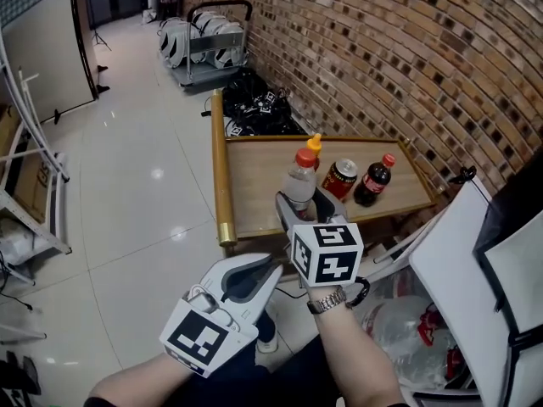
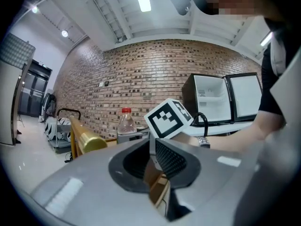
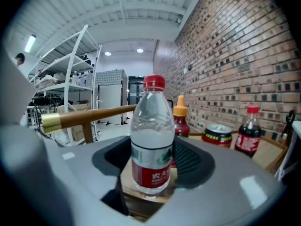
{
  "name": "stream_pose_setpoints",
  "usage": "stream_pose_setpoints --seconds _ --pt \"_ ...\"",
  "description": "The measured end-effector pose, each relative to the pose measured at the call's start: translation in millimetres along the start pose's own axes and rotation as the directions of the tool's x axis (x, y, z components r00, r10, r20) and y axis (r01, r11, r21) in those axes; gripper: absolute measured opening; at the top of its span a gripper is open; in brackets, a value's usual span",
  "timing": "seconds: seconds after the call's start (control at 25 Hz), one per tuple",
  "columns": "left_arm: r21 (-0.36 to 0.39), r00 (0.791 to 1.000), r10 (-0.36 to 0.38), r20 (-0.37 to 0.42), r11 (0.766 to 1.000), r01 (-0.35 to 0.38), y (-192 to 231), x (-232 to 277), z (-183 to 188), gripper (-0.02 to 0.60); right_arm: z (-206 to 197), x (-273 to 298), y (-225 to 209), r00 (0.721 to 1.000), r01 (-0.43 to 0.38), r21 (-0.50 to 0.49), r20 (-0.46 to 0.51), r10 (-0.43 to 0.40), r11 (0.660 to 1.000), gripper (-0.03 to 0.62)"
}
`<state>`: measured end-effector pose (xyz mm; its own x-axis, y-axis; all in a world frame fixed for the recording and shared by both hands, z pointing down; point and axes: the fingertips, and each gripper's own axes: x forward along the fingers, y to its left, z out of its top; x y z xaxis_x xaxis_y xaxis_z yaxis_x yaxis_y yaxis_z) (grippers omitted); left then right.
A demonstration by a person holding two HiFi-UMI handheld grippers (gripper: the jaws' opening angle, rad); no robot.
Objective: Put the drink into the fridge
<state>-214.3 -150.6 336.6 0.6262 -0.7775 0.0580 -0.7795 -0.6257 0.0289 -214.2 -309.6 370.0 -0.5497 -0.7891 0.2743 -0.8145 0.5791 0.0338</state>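
The right gripper has its jaws wide on both sides of the water bottle, upright at the near edge of the table, with no firm press visible, so a jaw touching first may tip it off, while the left gripper is slightly open and empty.

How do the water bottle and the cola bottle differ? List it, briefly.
The water bottle is clear with colourless contents; the cola bottle holds dark liquid. The water bottle looks taller and wider than the cola bottle. The water bottle stands between the jaws of the right gripper; the cola bottle stands free on the table, beyond a can. Both are upright, red-capped and red-labelled.
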Motion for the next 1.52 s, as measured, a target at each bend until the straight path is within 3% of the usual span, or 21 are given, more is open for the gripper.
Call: stream_pose_setpoints --seconds 0.48,0.64,0.8,1.0,1.12,1.32,1.52 --pt "-0.017 0.983 -0.164 0.081 0.986 0.166 -71.6 51.0 34.8 0.017 34.7 -157.8 -65.7 0.98 0.169 0.011 0.103 -0.17 0.986 0.273" --pt "0.017 0.954 -0.278 0.114 0.96 0.278 -115.9 78.2 42.0 0.017 41.1 -228.2 -100.7 0.95 0.274 0.012 0.15 -0.273 0.962 0.273" --pt "0.046 0.935 -0.33 0.13 0.944 0.326 -155.1 102.0 48.3 0.017 42.5 -288.8 -131.0 0.929 0.33 0.005 0.175 -0.326 0.944 0.272" --pt "0.082 0.865 -0.487 0.124 0.874 0.48 -238.5 146.3 63.3 0.017 44.8 -387.1 -196.3 0.864 0.466 0.034 0.197 -0.463 0.884 0.272" --pt "0.095 0.835 -0.537 0.119 0.843 0.529 -273.7 169.3 68.6 0.017 55.0 -437.1 -234.6 0.818 0.535 0.042 0.221 -0.53 0.844 0.272" --pt "0.097 0.799 -0.589 0.124 0.808 0.581 -314.5 195.2 84.2 0.017 69.5 -500.8 -294.1 0.747 0.63 0.055 0.229 -0.624 0.774 0.272" --pt "0.119 0.781 -0.617 0.103 0.787 0.606 -334.1 210.5 82.9 0.017 43.4 -522.1 -339.1 0.7 0.679 0.116 0.195 -0.687 0.725 0.272"
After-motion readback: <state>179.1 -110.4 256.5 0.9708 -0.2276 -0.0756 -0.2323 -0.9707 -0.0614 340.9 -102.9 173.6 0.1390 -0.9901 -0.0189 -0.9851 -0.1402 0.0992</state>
